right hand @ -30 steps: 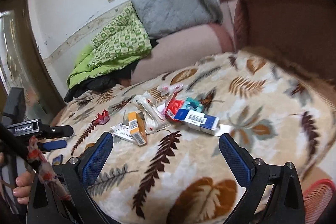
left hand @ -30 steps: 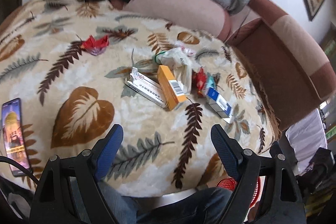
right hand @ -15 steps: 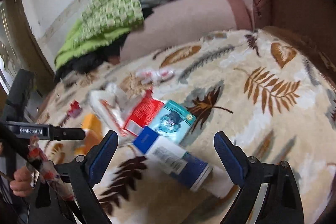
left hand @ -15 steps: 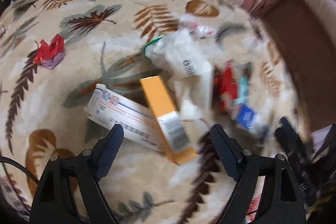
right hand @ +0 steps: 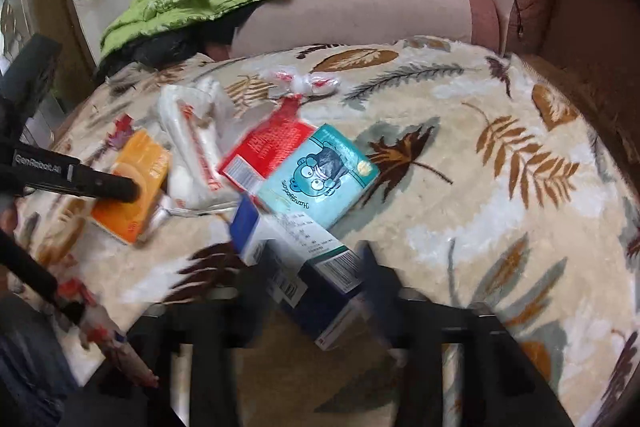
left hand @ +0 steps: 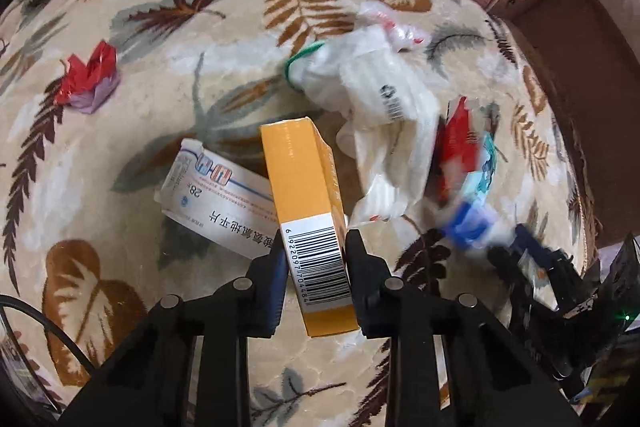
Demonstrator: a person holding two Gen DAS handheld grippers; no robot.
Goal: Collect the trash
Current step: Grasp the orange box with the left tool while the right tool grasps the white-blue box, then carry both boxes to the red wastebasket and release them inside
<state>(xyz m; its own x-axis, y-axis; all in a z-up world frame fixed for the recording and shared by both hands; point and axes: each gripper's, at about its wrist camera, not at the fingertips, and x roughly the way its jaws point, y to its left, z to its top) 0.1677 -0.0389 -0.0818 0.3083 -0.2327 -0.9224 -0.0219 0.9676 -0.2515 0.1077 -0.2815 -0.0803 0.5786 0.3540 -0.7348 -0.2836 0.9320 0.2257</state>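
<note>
Left wrist view: left hand-held gripper (left hand: 316,259) clenches an orange cardboard box (left hand: 308,195).
Right hand-held gripper (right hand: 316,275) straddles a blue-and-white carton (right hand: 296,251); grip unclear.

Left gripper (left hand: 316,259) low centre of frame, jaws pinched narrow. Right gripper (right hand: 312,279) low centre, blurred, jaws narrowed.
</note>
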